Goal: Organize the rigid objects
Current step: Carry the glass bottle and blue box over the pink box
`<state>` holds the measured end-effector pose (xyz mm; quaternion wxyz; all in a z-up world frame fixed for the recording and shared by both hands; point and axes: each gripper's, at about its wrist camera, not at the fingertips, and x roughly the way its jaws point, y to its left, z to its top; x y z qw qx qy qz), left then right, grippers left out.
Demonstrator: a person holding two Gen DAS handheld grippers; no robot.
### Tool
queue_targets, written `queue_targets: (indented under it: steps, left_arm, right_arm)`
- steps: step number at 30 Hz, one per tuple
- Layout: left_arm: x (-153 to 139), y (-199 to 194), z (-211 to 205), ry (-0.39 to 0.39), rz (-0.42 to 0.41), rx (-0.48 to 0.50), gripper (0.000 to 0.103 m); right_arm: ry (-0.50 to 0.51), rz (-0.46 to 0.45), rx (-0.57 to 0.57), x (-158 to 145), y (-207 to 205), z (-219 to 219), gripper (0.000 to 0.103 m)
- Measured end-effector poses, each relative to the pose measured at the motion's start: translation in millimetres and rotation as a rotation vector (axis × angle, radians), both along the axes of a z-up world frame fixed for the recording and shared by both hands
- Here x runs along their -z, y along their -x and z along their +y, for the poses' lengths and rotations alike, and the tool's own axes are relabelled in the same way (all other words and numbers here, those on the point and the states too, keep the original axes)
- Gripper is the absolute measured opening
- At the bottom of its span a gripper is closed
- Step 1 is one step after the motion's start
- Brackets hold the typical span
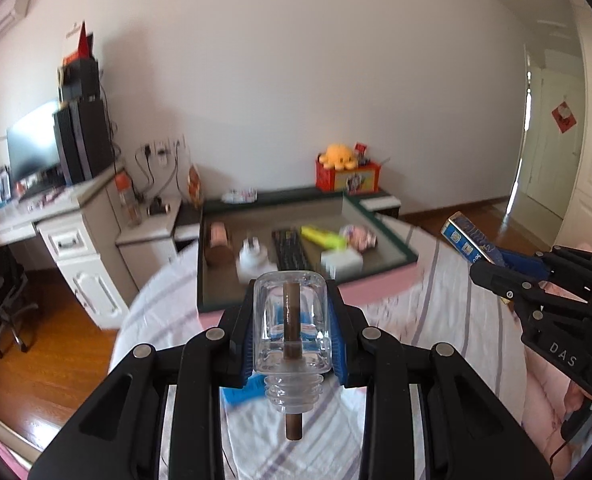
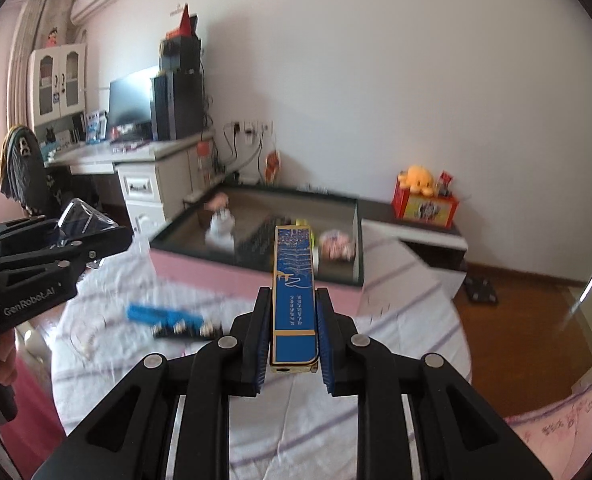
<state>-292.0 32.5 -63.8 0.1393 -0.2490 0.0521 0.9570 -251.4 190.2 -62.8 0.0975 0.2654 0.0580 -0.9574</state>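
Striped bedsheet, white-walled bedroom, left hand-held gripper pinching clear bottle, right hand-held gripper pinching blue box

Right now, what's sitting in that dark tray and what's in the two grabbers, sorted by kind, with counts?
In the tray:
Remote control: 1
Yellow item: 1
White items: 2
Brown cylinder: 1
Pink-patterned item: 1
Held:
Clear bottle, left gripper: 1
Blue box, right gripper: 1
Total: 8
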Motion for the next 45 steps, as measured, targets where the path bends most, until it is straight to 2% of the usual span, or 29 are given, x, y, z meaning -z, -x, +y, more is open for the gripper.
queue_targets:
  steps: [4, 13, 22, 28, 33, 41, 45]
  left_arm:
    - [-19.5, 6.7, 4.8, 0.01, 0.044, 0.001, 0.03]
    - [-47.1, 35.3, 8.1, 0.028, 0.103, -0.024, 0.03]
    - [-54.3, 80.9, 18.2, 0.068, 0.108, -0.033, 0.03]
    - [-42.2, 124.9, 27.9, 0.081, 0.062, -0.016, 0.03]
    - [-22.6, 166.0, 32.7, 0.059, -0.018, 0.022, 0.03]
    - [32.5, 220.7, 48.0, 0.096, -0.172, 0.041, 0.03]
    - [57.2, 231.8, 55.6, 0.113, -0.231, 0.049, 0.03]
  right_arm:
    - [-0.007, 0.056, -0.011, -25.1, 4.3, -3.4, 0.021]
    - [-0.023, 0.118, -0.027, -55.9, 26.4, -6.8, 0.021]
    - [-0.049, 0.126, -0.04, -62.5, 65.0, -9.4, 0.021]
    - [-0.05, 0.08, -0.073, -49.7, 106.1, -14.4, 0.021]
    - [-0.06, 0.019, -0.098, -29.1, 143.1, -18.1, 0.021]
    - [-0.066, -0.122, -0.106, 21.6, 199.5, -19.7, 0.021]
    - [-0.091, -0.188, -0.105, 43.6, 218.3, -22.2, 0.021]
